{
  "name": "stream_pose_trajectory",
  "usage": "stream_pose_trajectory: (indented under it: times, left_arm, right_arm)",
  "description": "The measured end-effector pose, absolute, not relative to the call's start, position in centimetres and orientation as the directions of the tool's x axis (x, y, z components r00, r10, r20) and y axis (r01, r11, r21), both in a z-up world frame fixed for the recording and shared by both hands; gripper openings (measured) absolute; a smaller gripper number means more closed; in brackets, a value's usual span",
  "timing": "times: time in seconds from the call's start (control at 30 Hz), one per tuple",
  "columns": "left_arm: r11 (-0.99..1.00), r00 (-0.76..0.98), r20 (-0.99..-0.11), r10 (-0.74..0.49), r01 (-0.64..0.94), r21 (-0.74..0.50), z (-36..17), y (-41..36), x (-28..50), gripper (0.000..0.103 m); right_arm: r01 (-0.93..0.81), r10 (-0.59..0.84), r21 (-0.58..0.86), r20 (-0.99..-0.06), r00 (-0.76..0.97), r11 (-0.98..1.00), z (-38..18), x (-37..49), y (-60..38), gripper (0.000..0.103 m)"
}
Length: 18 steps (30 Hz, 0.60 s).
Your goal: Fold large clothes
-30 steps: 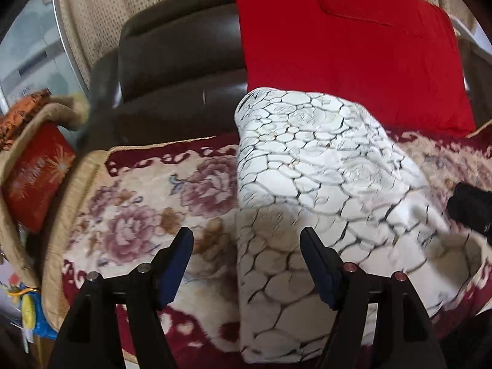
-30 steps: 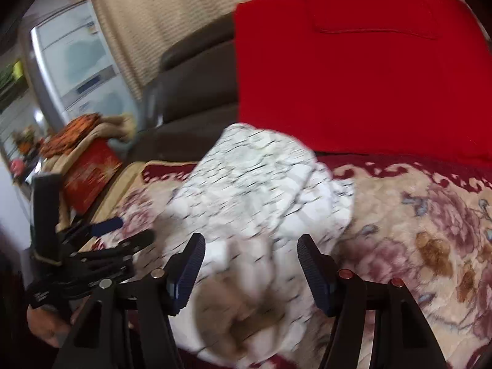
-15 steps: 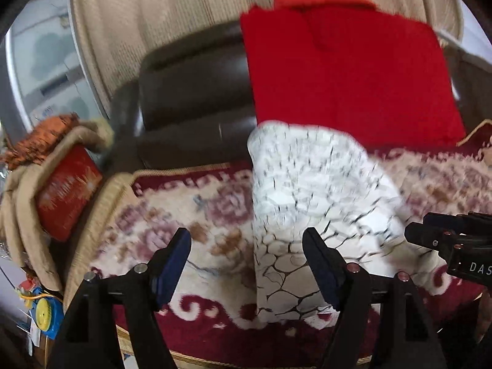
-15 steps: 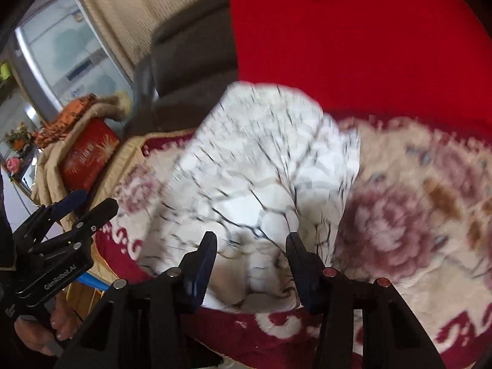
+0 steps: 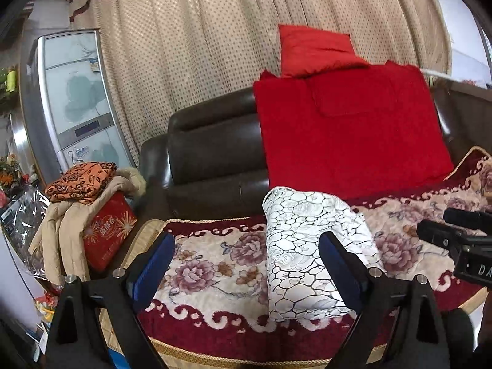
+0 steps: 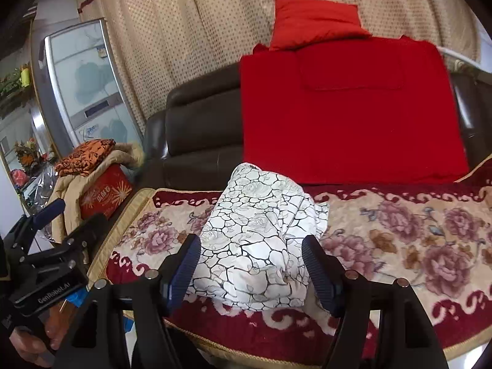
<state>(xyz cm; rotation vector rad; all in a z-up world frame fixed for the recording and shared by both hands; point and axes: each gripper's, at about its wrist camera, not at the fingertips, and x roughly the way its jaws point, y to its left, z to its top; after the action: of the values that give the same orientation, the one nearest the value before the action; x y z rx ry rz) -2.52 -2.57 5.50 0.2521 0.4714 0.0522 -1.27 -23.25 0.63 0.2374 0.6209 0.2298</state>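
Note:
A white garment with a black crackle pattern (image 5: 304, 246) lies folded in a long bundle on the floral sofa cover (image 5: 215, 264). It also shows in the right wrist view (image 6: 261, 233). My left gripper (image 5: 246, 264) is open and empty, held back above the sofa's front edge, left of the bundle's near end. My right gripper (image 6: 250, 267) is open and empty, its jaws either side of the bundle's near end without touching it. Each gripper shows at the edge of the other's view.
A red blanket (image 5: 347, 129) and red pillow (image 5: 316, 49) lean on the brown leather sofa back (image 5: 212, 153). At left stand a red box (image 5: 107, 227), a beige coat, an orange cloth (image 5: 80, 181) and a fridge (image 5: 70, 98).
Both grippers have pulled back and up from the bundle, so more of the room shows. The right gripper narrowed half a second ago and has opened wider. The garment lies still.

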Motion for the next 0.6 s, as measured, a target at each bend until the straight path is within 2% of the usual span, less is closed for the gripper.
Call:
stream_pose_trajectory:
  times: [0.2,0.33,0.6]
  left_arm:
    - [0.971,0.896,-0.425,0.129,-0.027,0.238,7.4,-2.3,-5.2,0.095]
    - [0.974,0.898,-0.418,0.136,-0.044,0.223,8.2,-2.0,-7.0,0.1]
    - [0.97,0.923,-0.34,0.18,-0.108,0.22,10.3,-0.9,-11.4,0.103]
  right_arm:
    - [-0.127,0.273,0.306,-0.499,0.823,0.943,3.0,-5.2,-23.8,0.077]
    - [-0.124,0.266,0.31,-0.474,0.839,0.943,4.6,-7.8,-23.6,0.08]
    - [-0.145,0.26,0.282,-0.43,0.865,0.948,6.8,-11.7,-22.0,0.08]
